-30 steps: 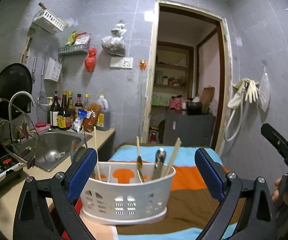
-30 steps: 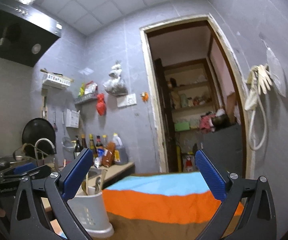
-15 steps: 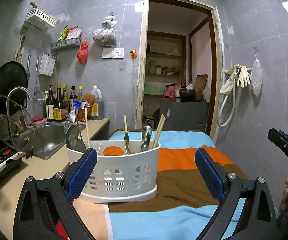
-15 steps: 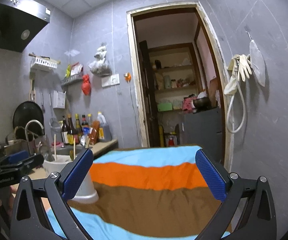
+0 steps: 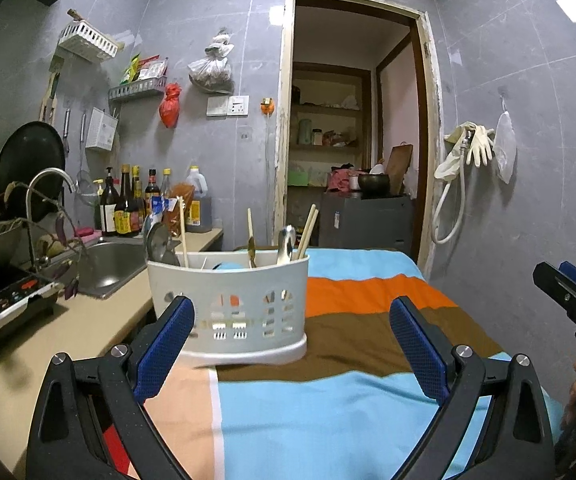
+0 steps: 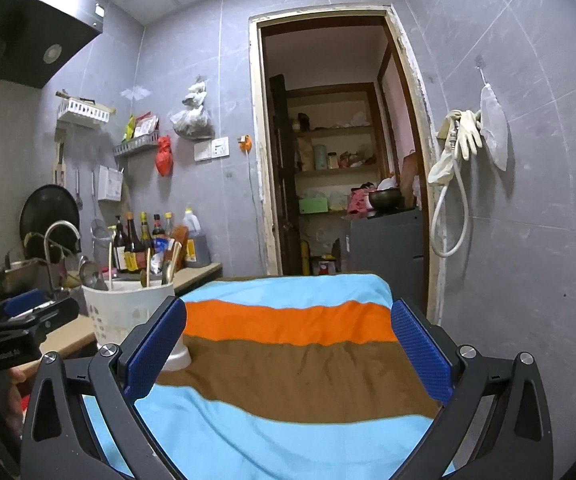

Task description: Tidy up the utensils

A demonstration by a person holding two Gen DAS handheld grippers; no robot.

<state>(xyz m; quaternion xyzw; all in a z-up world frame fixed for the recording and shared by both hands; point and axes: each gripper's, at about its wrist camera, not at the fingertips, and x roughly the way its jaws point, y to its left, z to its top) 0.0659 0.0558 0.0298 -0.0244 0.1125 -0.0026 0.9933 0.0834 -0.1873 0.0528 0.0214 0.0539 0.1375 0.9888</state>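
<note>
Utensils [image 5: 288, 240] stand in caddy [image 5: 227, 304] beside sink [image 5: 107, 268].

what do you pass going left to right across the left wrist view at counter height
Induction cooker → sink → white utensil caddy → striped cloth → right hand-held gripper at the edge of the picture.

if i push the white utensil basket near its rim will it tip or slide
Probably tips rather than slides: the white utensil basket stands on a soft striped cloth that may grip its base. Upright chopsticks and spoon put weight high. Its perforated plastic looks light, so push low.
</note>
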